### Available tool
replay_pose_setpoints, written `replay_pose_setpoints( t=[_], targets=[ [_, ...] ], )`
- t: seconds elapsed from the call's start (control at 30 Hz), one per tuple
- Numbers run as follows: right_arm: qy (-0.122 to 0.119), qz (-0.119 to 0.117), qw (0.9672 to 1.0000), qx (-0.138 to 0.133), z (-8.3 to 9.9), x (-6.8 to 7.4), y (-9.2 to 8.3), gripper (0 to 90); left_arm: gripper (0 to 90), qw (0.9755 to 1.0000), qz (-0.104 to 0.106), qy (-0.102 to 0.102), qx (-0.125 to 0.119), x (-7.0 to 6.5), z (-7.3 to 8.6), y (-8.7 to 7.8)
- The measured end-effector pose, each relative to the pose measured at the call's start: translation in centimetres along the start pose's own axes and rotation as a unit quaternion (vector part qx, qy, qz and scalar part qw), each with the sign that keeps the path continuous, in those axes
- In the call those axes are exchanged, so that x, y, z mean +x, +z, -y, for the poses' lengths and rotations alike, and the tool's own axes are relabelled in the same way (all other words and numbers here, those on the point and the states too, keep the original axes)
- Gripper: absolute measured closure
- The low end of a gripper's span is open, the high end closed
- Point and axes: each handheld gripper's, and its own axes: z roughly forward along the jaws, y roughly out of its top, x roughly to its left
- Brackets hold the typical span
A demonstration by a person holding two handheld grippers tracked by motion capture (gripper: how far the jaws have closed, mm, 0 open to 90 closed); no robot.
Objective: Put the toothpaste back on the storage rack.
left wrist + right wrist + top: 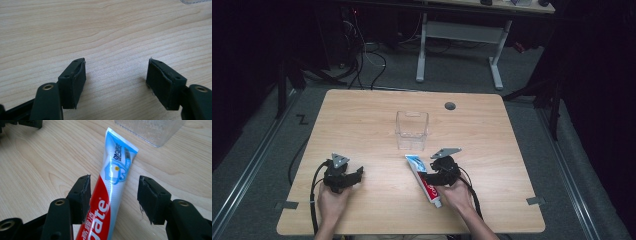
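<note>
The right gripper (113, 192) has its jaws apart on either side of the toothpaste tube (110, 192). One pad sits just beside the tube's red part, perhaps touching it, while the other stands off with bare wood between, so nothing is clamped. The tube lies flat on the table (362, 125), its crimped blue end toward the clear plastic box (412, 130) and its cap end near the person's right hand (457, 192). The box stands upright just beyond the tube, and it looks empty. The left gripper (116, 77) rests well off to the side with its jaws wide apart over bare wood.

The work looks to be at its start: the tube is lined up but not gripped. Closing on it, lifting it and presumably setting it in the box are all left to do.
</note>
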Motion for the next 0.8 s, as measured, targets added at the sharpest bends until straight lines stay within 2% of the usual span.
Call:
replay_pose_setpoints(
  t=[0.27, 0.63, 0.8],
  targets=[
    [-0.008, -0.001, 0.9998, 0.018, -0.7, 0.6, 1.2, 43.3, 32.2, 1.0, 0.0, 0.0, 0.0, 0.0, 0.0, 0.0],
    [-0.004, 0.008, 0.999, 0.045, -1.8, 0.8, 2.2, 42.4, 32.2, 1.0, 0.0, 0.001, 0.001, 0.0, 0.0, 0.0],
    [0.003, 0.017, 0.9976, 0.067, -2.1, 0.9, 3.0, 42.5, 32.1, 1.0, 0.001, 0.0, 0.0, 0.0, 0.0, 0.0]
  ],
)
